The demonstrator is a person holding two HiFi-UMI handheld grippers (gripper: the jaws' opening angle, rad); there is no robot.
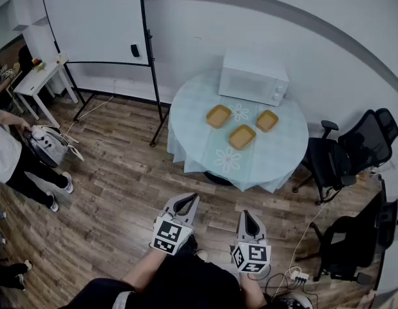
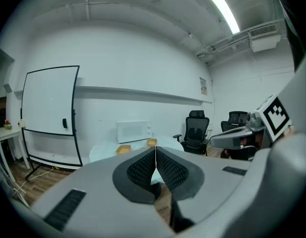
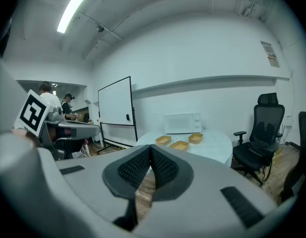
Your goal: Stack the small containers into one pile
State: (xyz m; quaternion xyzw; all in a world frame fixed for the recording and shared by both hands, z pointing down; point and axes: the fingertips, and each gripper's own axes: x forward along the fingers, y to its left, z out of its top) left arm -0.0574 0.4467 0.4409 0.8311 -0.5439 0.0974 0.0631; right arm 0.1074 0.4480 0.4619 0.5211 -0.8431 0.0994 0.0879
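Observation:
Three small tan containers lie apart on a round table [image 1: 276,156] with a pale cloth: one at the left [image 1: 219,116], one in front [image 1: 242,136], one at the right [image 1: 267,120]. The right gripper view shows all three [image 3: 179,145] far ahead; the left gripper view shows two [image 2: 124,149]. My left gripper [image 1: 185,203] and right gripper [image 1: 250,221] hang over the wooden floor, well short of the table. Both are shut with nothing between the jaws, as the left gripper [image 2: 156,155] and right gripper [image 3: 151,152] show in their own views.
A white microwave [image 1: 254,77] stands at the table's back. A whiteboard on a stand [image 1: 96,21] is to the table's left, black office chairs [image 1: 353,147] to its right. A person [image 1: 12,153] stands at the far left. A power strip [image 1: 295,277] lies on the floor.

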